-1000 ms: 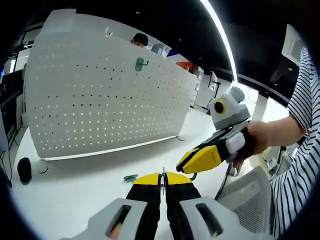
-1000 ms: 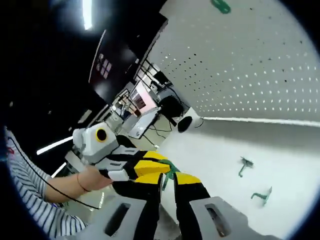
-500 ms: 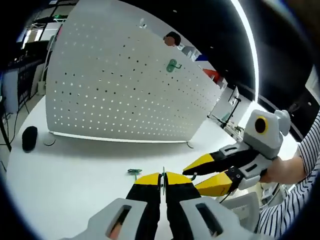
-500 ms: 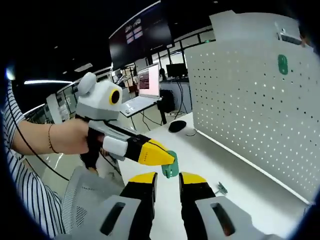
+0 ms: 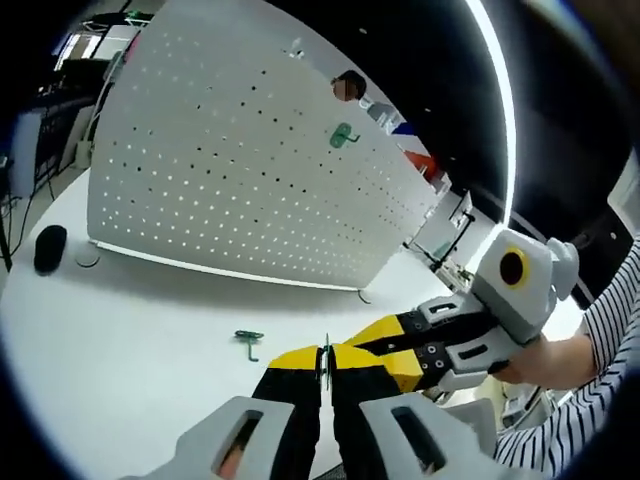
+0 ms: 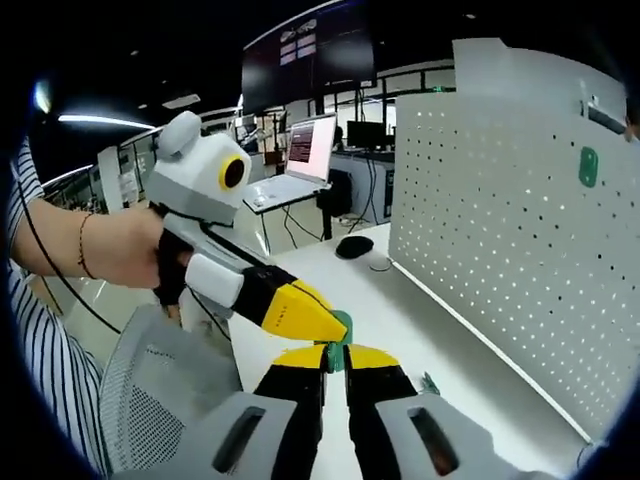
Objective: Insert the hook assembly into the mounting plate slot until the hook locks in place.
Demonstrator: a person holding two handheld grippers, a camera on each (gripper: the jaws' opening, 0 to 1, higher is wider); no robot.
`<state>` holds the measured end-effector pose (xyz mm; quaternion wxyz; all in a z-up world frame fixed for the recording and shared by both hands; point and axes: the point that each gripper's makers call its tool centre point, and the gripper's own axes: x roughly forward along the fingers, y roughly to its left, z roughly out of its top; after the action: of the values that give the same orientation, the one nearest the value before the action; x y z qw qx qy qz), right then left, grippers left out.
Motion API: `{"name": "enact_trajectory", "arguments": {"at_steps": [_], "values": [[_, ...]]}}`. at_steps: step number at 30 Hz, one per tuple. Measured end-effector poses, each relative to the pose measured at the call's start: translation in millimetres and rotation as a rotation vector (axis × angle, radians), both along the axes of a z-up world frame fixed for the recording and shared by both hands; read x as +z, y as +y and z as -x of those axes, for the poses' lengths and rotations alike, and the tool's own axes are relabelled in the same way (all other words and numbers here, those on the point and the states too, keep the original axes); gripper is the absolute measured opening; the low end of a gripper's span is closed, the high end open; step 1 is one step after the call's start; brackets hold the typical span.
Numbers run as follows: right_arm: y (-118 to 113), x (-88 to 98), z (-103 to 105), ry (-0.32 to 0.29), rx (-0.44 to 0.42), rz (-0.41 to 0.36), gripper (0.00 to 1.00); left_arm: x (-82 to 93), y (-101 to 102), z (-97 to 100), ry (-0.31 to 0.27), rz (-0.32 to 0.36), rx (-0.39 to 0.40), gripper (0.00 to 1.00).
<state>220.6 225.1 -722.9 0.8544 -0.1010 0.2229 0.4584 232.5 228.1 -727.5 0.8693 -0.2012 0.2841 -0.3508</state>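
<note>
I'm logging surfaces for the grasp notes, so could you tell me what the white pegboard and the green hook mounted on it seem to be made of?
Pegboard: likely painted sheet metal or rigid plastic, matte white; thin, evenly punched with light showing through the holes. Green hook: probably moulded plastic, uniform green with a slight sheen, though too small to be sure.

- The green piece (image 6: 340,352) between the two tools: mostly covered by yellow tips in the right gripper view, so its shape can't be made out.
- The left tool (image 5: 326,362) pinches a thin edge; what it is stays unclear.
- The right tool (image 5: 400,350) in the left gripper view: its tips run behind the left tool's, hiding what they hold.
- The hook (image 5: 248,340) on the counter (image 5: 130,330): too small for detail.
- Another hook (image 6: 429,383): partly behind the right tool's jaw.
- The green hook (image 5: 343,136) on the pegboard (image 5: 230,170): too small to tell how it sits.
- The pegboard's far edge is cut off in the right gripper view.
</note>
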Motion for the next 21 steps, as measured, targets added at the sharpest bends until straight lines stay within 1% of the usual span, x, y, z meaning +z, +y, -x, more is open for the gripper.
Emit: {"name": "enact_trajectory", "arguments": {"at_steps": [1, 2, 4, 5, 9, 11, 13, 14, 16, 18, 20, 21], "values": [[0.4, 0.0, 2.5, -0.004, 0.014, 0.015, 0.03, 0.5, 0.6, -0.5, -0.006, -0.002, 0.000, 0.01], [0.6, -0.1, 3.5, -0.009, 0.024, 0.023, 0.02, 0.6, 0.3, -0.5, 0.000, 0.005, 0.000, 0.01], [1.5, 1.6, 2.5, -0.035, 0.031, 0.039, 0.02, 2.6, 0.3, -0.7, -0.003, 0.016, 0.004, 0.01], [2.3, 1.0, 2.6, -0.036, 0.035, 0.046, 0.02, 2.7, 0.2, -0.5, -0.002, 0.016, 0.001, 0.01], [1.5, 5.0, 0.9, -0.036, 0.020, 0.033, 0.01, 6.5, 0.3, -1.6, -0.006, 0.035, 0.009, 0.01], [1.0, 5.6, 1.0, -0.027, 0.008, 0.029, 0.01, 7.5, 0.0, -1.7, -0.020, 0.036, 0.003, 0.02], [0.0, 6.2, 2.0, -0.022, 0.002, 0.017, 0.00, 7.9, -0.2, -0.9, -0.019, 0.046, 0.000, 0.02], [-0.9, 8.0, 3.0, -0.006, -0.012, -0.004, 0.00, 9.0, 0.0, -0.1, -0.025, 0.053, -0.002, 0.02], [-1.7, 9.4, 3.9, -0.004, -0.011, -0.011, 0.00, 10.8, -0.1, 1.8, -0.043, 0.067, -0.008, 0.03], [-1.1, 10.2, 3.9, -0.003, -0.015, -0.019, 0.00, 12.8, -0.5, 1.8, -0.079, 0.067, -0.010, 0.04], [-0.8, 9.4, 4.5, 0.021, -0.020, -0.034, 0.00, 13.0, -0.1, 2.8, -0.087, 0.059, -0.011, 0.05], [-0.4, 8.6, 4.3, 0.024, -0.018, -0.035, 0.00, 14.1, 1.0, 2.1, -0.095, 0.060, -0.002, 0.06]]}}
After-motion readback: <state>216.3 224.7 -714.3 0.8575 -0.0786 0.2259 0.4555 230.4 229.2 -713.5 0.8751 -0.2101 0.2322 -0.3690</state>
